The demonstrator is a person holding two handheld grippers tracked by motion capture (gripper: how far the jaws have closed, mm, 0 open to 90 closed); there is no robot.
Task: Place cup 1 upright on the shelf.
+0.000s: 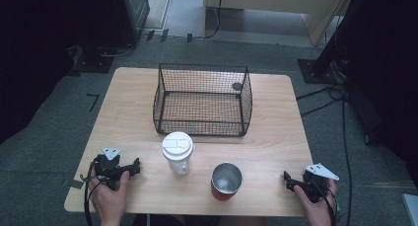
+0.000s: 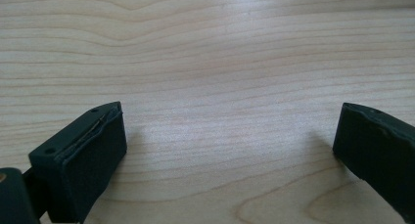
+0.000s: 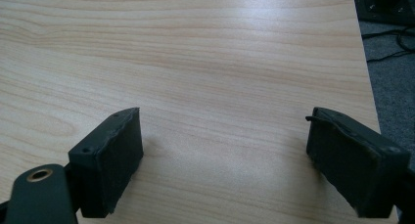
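A clear plastic jar with a white lid (image 1: 177,153) stands upright near the front of the light wooden table (image 1: 276,137), and a red cup with a shiny metal inside (image 1: 226,181) sits just to its right, apart from it. Behind them rests a black wire basket (image 1: 203,100), open at the top. The left gripper (image 1: 129,168) lies at the front left corner in the person's left hand (image 1: 109,191), the right gripper (image 1: 288,180) at the front right corner. From above, the jaws are too small to judge. The left gripper view has its jaws spread wide over bare wood (image 2: 220,62); the right gripper view also has its jaws wide apart, near the table's edge beside grey carpet (image 3: 391,87).
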